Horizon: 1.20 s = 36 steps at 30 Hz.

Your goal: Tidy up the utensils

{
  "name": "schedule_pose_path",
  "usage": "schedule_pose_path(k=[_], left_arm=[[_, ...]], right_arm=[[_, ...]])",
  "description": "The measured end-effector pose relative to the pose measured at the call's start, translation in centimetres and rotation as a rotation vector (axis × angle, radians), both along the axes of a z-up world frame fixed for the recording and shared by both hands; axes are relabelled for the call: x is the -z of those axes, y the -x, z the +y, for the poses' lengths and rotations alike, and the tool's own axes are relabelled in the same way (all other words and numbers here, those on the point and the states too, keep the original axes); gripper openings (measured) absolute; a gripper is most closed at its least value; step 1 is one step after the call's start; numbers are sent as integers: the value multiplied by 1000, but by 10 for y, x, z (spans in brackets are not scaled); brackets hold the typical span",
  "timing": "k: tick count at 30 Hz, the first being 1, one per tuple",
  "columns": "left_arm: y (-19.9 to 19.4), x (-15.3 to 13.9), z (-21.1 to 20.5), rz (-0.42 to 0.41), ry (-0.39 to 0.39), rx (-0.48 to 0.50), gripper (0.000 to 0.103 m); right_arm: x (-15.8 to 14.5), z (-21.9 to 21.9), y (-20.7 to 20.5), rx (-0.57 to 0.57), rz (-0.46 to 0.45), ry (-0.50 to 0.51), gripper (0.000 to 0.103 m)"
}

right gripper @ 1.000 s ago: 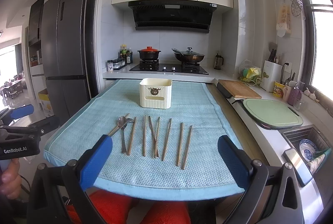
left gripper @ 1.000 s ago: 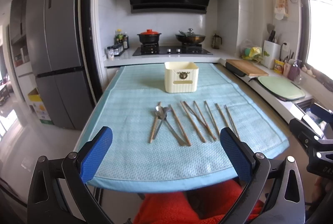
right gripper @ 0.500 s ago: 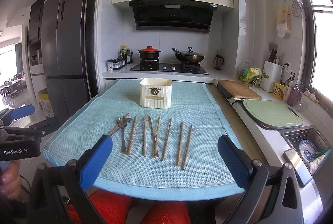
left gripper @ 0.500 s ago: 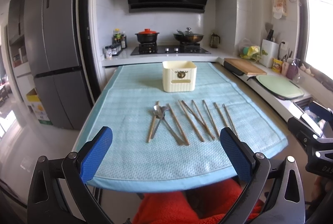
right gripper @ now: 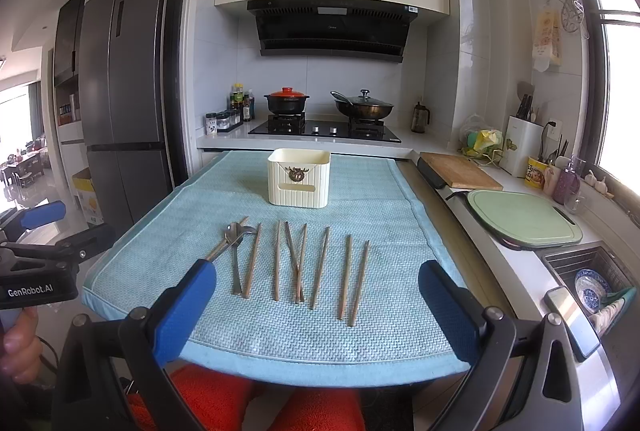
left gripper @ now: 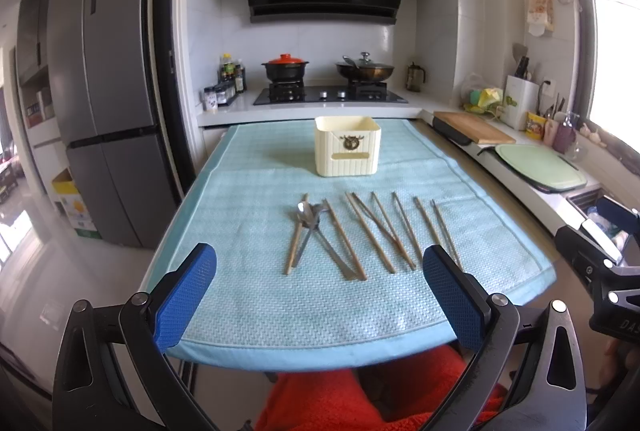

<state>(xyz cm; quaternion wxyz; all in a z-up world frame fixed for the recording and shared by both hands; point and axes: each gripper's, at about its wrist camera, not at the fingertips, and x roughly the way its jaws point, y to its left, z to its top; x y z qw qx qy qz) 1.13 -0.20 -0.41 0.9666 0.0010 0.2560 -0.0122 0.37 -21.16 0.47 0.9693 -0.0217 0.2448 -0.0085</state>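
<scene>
So far, nothing is sorted; the count stands as follows.

1. Left gripper (left gripper: pixel 320 295): jaws spread wide, holding nothing, hovering off the near edge of the cloth (left gripper: pixel 256 315).
2. Right gripper (right gripper: pixel 316 297): likewise spread and empty, at the same near edge.
3. Chopsticks (right gripper: pixel 320 267): brown sticks lying loose in a rough row across the middle of the cloth, some crossing one another, the two rightmost side by side and a little apart from the rest.
4. Spoons (right gripper: pixel 234 233): metal, at the left end of the row, bowls overlapping, handles crossing a chopstick.
5. Holder (right gripper: pixel 299 178): cream ribbed box, upright on the cloth behind the row, well apart from it. Only its rim and a strip of the far inner wall show, so I cannot tell whether anything lies low inside; nothing stands up out of it.
6. Work done: none that I can judge. Work left: every utensil, presumably into the holder.
7. Sink (right gripper: pixel 560 263), far right: dishes inside, no part of this job.
</scene>
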Motion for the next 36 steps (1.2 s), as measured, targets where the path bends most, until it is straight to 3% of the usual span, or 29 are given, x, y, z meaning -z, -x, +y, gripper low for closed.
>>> schedule_pose_path(k=[17, 28, 32, 36], left_arm=[[-16, 6, 12, 45, 21, -11, 103], [-48, 34, 17, 183, 86, 41, 103], [-60, 48, 14, 236, 77, 69, 103], [-71, 57, 21, 256, 149, 111, 103]], right_arm=[[2, -2, -5, -8, 6, 12, 103], [11, -14, -25, -13, 25, -16, 103], [22, -19, -40, -14, 67, -14, 103], [34, -23, -55, -12, 106, 4, 103]])
